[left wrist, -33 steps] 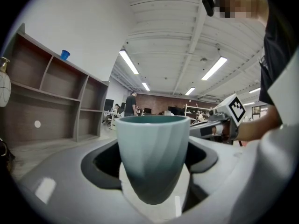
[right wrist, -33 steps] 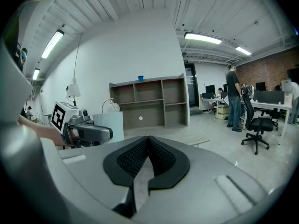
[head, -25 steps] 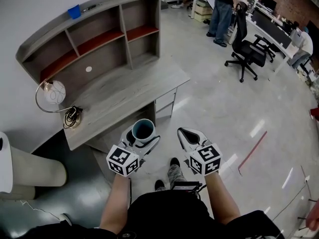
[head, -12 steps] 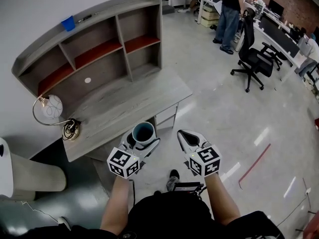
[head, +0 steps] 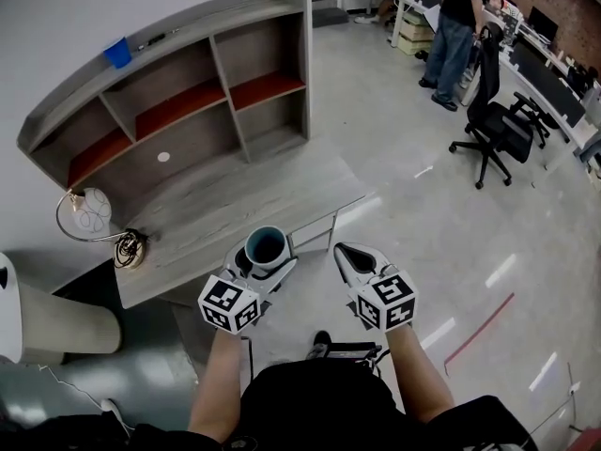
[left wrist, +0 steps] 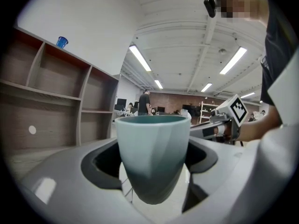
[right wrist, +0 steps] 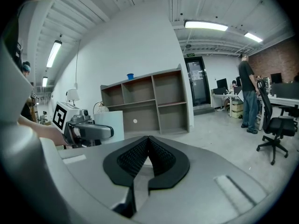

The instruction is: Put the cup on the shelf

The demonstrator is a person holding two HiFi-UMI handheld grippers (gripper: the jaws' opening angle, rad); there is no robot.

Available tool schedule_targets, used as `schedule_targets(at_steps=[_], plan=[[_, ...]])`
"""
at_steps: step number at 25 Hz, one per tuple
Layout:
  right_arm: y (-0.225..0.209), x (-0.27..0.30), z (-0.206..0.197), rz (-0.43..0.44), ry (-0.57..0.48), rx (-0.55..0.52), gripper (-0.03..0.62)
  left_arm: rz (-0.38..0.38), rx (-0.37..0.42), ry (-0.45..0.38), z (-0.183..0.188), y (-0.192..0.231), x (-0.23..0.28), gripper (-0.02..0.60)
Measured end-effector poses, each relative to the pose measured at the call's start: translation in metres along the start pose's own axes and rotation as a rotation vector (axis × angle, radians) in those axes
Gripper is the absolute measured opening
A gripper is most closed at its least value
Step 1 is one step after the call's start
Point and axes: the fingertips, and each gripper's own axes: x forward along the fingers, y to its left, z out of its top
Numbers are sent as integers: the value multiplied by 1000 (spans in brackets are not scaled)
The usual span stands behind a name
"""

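- Head view, far left: we see a globe lamp [head: 83, 212] standing at the left end of the grey desk [head: 235, 195].
- Behind the desk top rises the shelf unit [head: 225, 73], with a small blue cup [head: 117, 53] on its top board.
- Over the desk's near edge we hold the left gripper [head: 266, 257]. The left gripper view shows its jaws wide and clamped on the teal cup [head: 266, 243], which sits upright between them, mouth up.
- Just beside it, the right gripper [head: 348, 255] hangs over the floor. The right gripper view shows its ribbed pads pressed together, empty.
- Far right, a black office chair [head: 496, 125] stands near a person [head: 460, 22].
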Motion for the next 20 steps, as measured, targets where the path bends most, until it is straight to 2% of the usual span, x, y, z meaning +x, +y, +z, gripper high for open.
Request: schedule_targets(at_steps=[12,20], plan=[[-34,31,6,56,28,-1,12,55,-20,19,-2,22,32,377],[-59,62,14,43,34,2,12,56,-27,19,0,57,61,376]])
